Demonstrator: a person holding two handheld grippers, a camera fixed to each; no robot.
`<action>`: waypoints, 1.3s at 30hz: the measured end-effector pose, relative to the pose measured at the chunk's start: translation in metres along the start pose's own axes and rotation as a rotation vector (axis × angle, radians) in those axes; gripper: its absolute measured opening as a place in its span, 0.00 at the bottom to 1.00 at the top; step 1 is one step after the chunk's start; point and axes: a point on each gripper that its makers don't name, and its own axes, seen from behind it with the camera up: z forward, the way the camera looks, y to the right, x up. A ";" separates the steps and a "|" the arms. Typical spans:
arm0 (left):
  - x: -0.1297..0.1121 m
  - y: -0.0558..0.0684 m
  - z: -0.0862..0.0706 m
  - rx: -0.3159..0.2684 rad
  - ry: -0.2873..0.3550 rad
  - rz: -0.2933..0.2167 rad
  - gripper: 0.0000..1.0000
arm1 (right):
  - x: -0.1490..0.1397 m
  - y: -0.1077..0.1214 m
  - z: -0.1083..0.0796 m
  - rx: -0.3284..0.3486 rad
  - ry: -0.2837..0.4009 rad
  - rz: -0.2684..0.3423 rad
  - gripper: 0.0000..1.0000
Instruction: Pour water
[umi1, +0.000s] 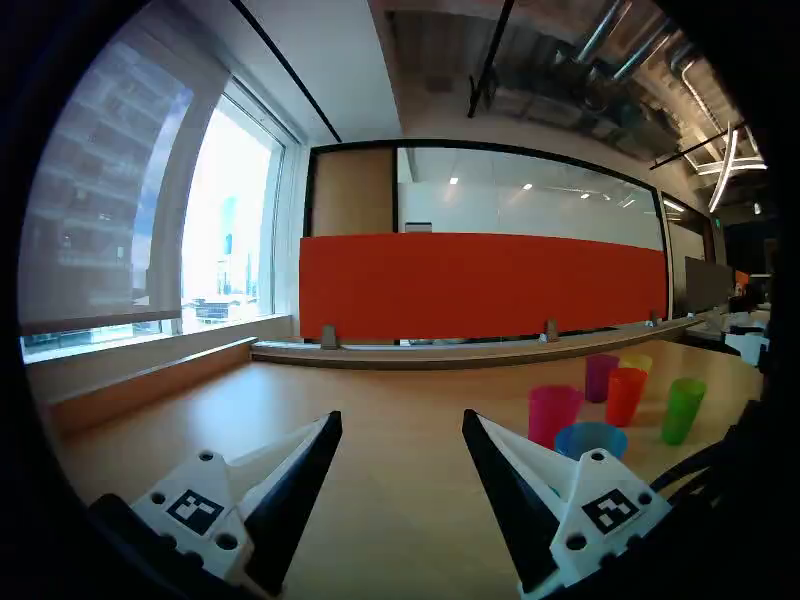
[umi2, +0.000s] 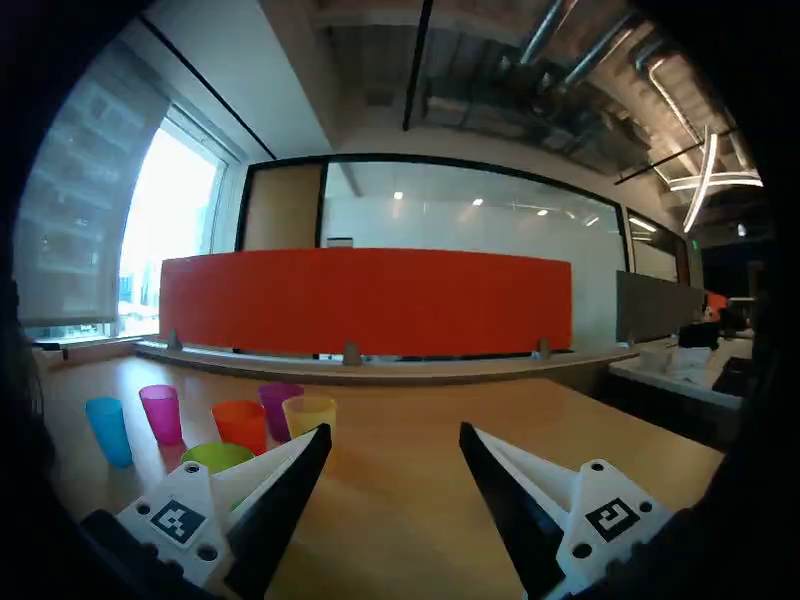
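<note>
Ahead of the left gripper (umi1: 401, 418), its fingers spread, the wooden table (umi1: 380, 400) lay bare up to the orange divider (umi1: 480, 285) at the far edge; to the right a tight cluster blocked the way, the blue cup (umi1: 590, 438) and pink cup (umi1: 553, 413) nearest; the right gripper (umi2: 393, 430), also spread, had open tabletop ahead and rightward; at its left the green cup (umi2: 217, 457) and yellow cup (umi2: 309, 412) stood just beside its finger, with narrow gaps between cups.
</note>
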 end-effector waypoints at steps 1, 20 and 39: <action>0.000 0.000 0.000 0.000 0.000 0.000 0.89 | 0.000 0.000 0.000 0.002 -0.001 0.004 1.00; 0.000 0.000 0.000 0.000 0.000 0.000 0.89 | 0.000 0.000 0.000 0.009 -0.004 0.012 1.00; 0.000 0.000 0.000 0.000 0.000 0.000 0.89 | 0.000 0.001 0.000 0.009 -0.005 0.012 1.00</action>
